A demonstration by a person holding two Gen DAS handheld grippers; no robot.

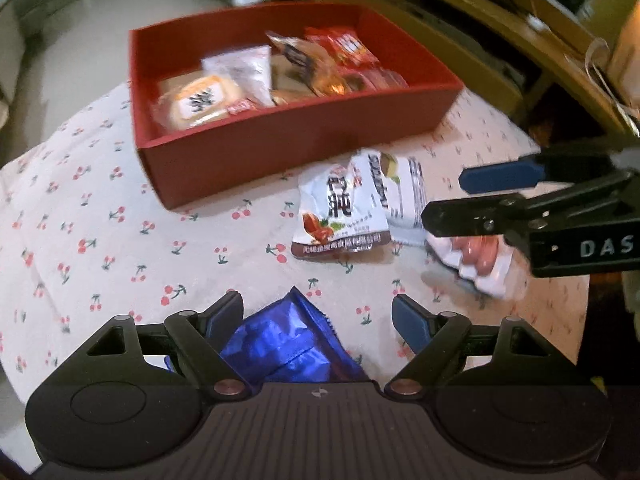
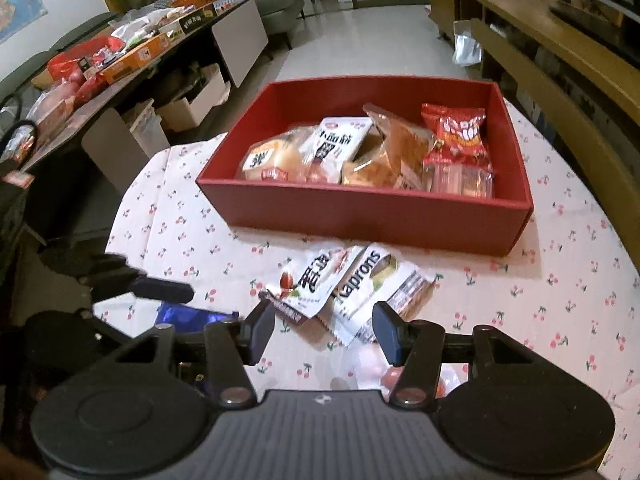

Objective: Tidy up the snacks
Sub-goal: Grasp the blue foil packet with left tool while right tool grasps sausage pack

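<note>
Evidently the left hand-held gripper (image 1: 318, 314), jaws spread, is straddling the light, crinkly, slippery blue foil packet (image 1: 288, 344); pinching its raised middle fold looks best.

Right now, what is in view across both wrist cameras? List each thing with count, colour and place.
box: one, red, open, on the cloth's far side.
packets in the box: several, red, orange, white; exact count unclear.
white packets: two, overlapping, on the cloth before the box.
blue packet: one, shiny, between the left fingers, not pinched.
sausage packet: one, clear with pink sausages, under the right gripper.
tablecloth: one, white with cherries.
side table: one, cluttered, far left.
left gripper: black, blue pads, open.
right gripper: black, open, above the cloth.
</note>
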